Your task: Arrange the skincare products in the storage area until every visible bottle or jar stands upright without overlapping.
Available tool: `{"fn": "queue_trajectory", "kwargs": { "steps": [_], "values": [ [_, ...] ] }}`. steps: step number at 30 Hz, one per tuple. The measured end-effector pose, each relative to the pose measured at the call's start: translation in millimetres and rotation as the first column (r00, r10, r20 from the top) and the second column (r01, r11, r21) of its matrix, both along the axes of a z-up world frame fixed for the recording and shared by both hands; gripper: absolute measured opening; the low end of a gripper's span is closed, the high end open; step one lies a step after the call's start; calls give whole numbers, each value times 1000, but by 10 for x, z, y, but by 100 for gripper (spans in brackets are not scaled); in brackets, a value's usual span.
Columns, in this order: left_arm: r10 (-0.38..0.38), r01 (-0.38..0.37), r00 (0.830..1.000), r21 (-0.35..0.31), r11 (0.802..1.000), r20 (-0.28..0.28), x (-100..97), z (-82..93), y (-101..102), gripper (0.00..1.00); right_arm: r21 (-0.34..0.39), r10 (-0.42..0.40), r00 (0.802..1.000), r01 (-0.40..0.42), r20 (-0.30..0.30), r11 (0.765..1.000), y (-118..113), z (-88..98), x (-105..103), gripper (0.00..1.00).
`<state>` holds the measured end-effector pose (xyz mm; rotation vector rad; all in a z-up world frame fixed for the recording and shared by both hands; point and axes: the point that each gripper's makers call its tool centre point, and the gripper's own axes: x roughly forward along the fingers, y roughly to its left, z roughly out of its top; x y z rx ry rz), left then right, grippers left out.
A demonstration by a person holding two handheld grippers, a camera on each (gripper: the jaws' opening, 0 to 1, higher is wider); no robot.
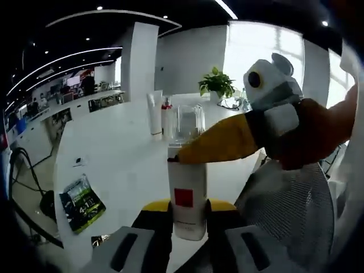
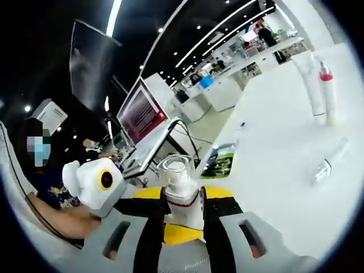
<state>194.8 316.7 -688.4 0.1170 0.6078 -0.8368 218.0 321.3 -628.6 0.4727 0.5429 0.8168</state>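
Both tongs clamped on one white bottle (image 1: 187, 199) above the desk (image 1: 122, 165).
Left tongs (image 1: 188, 219) held its base; right tongs (image 2: 183, 207) gripped its top.

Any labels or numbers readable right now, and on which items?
Green and black packet on the white table: large print, too blurred to read.
White bottle with red square in the left gripper: no legible text.
Red monitor screen: too small to read.

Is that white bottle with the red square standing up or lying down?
Upright. The white bottle stands vertically between the left claw, with the right claw gripping its top.
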Motion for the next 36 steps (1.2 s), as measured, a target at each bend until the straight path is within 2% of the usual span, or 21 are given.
{"fn": "queue_trajectory", "kwargs": {
  "steps": [5,7,10,11,13,15,17,18,19,21,22,23,24,27,29,33,36],
  "values": [
    [-23,21,999,57,998,37,-31,-32,-7,22,-36,-25,999,24,-35,999,36,-71,32,21],
    [-24,22,999,57,998,31,-29,-37,2,22,-53,-13,999,10,-45,999,21,-93,38,20],
    [-59,58,997,20,998,42,-38,19,-22,22,-55,29,999,-30,-25,998,-3,-51,33,19],
    [-67,67,997,14,998,45,-43,34,-25,22,-50,72,997,-73,-15,996,3,-25,2,19],
    [-95,96,995,-52,994,21,-93,89,-93,22,-61,121,992,-119,20,991,-11,21,-12,19],
    [-114,114,993,-98,989,5,-117,127,-132,22,-102,215,975,-208,64,973,-25,61,-63,18],
    [-135,128,990,-154,980,-39,-162,161,-184,24,-116,262,962,-253,73,961,-42,82,-95,18],
    [-148,135,987,-190,972,-57,-184,192,-217,26,-124,290,952,-277,97,953,-44,106,-110,18],
    [-166,151,984,-215,965,-57,-202,224,-246,26,-143,361,924,-344,123,928,-43,127,-181,18],
    [-212,202,977,-235,951,-20,-242,288,-319,26,-138,441,889,-425,123,895,-51,166,-295,18],
    [-231,221,973,-245,944,-15,-270,306,-354,25,-136,505,853,-490,132,861,-45,203,-393,18],
    [-268,250,963,-262,932,-34,-342,319,-402,26,-158,528,834,-507,161,847,-53,222,-405,18],
    [-264,244,964,-269,932,-41,-341,316,-414,26,-173,557,815,-533,159,828,-70,231,-450,18],
    [-287,270,958,-270,924,-25,-379,335,-435,26,-167,573,803,-549,165,819,-82,258,-463,18],
    [-296,277,955,-291,916,-23,-394,370,-432,26,-153,593,786,-573,176,805,-91,288,-478,18],
    [-303,271,952,-361,892,-34,-394,465,-413,25,-82,600,781,-596,175,799,-86,386,-472,18],
    [-298,262,954,-375,889,-41,-398,486,-411,25,-74,609,775,-606,172,792,-64,393,-463,19]
  ]
}}
